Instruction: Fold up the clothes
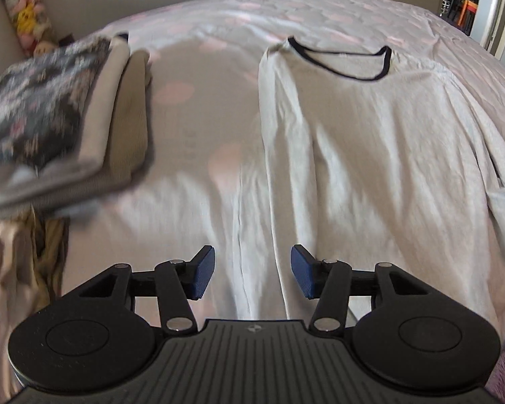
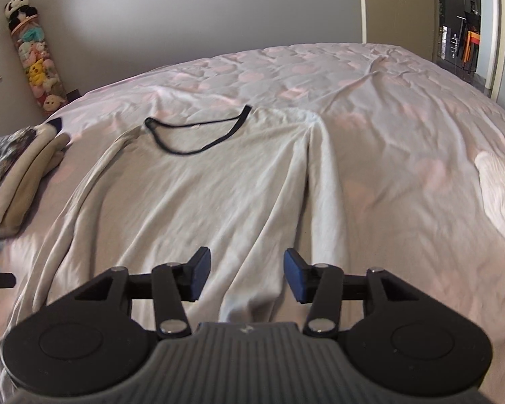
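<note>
The pale T-shirt lay lengthwise up the bed, collar far, hem under both open, empty grippers: left gripper at its left edge, right gripper by its right.

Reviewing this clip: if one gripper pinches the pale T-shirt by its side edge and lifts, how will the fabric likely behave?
The pale T-shirt looks thin and creased all over, so it would probably drape limply rather than hold shape. It lies flat on the bedspread, which suggests it is light. One pinch would likely let the rest sag, so both open grippers seem needed.
</note>
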Motion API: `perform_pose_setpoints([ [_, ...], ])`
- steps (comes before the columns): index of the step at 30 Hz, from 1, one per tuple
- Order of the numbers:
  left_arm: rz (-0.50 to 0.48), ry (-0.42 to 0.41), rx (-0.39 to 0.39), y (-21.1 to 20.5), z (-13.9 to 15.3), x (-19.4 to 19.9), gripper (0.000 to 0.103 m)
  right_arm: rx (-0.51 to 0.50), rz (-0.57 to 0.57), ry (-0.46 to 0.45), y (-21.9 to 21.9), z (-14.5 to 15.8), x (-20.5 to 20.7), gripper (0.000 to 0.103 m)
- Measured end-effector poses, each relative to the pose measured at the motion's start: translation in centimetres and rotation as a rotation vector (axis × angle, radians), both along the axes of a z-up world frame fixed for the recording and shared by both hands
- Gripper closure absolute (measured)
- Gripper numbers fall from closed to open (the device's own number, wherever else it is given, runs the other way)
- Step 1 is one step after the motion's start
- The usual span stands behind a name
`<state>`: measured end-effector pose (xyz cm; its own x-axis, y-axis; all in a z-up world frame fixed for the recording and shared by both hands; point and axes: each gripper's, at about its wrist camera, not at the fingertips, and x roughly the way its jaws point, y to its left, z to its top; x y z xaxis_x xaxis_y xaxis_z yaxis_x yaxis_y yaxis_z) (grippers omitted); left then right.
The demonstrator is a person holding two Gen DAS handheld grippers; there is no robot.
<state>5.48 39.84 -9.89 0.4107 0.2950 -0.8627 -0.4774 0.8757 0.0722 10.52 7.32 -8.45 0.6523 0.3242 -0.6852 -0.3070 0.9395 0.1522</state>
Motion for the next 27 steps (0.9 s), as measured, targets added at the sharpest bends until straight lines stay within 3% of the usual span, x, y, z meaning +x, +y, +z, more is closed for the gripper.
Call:
perform_pose_setpoints([
  [9, -0.052, 0.084, -0.053, -2.6, -1.6, -0.7, 0.058, -0.028, 0.028, -0.018, 0.7, 0.4, -4.0, 0.045],
  [16, -0.088, 0.182, -0.08, -3.2, -4.2, -0.1, 0.088, -0.135, 0.072, -0.067, 2.3, 0.1, -5.0, 0.043],
  [19, -0.053, 0.119, -0.109, -2.3, -3.6, -0.9, 0.1, -0.182, 0.075, -0.074, 2.9, 0.0, -5.3, 0.043],
  [27, 0.09, -0.156, -0.145, 0.8, -0.1, -4.3, 0.101, -0.272, 0.1, -0.111, 4.3, 0.1, -6.3, 0.043],
])
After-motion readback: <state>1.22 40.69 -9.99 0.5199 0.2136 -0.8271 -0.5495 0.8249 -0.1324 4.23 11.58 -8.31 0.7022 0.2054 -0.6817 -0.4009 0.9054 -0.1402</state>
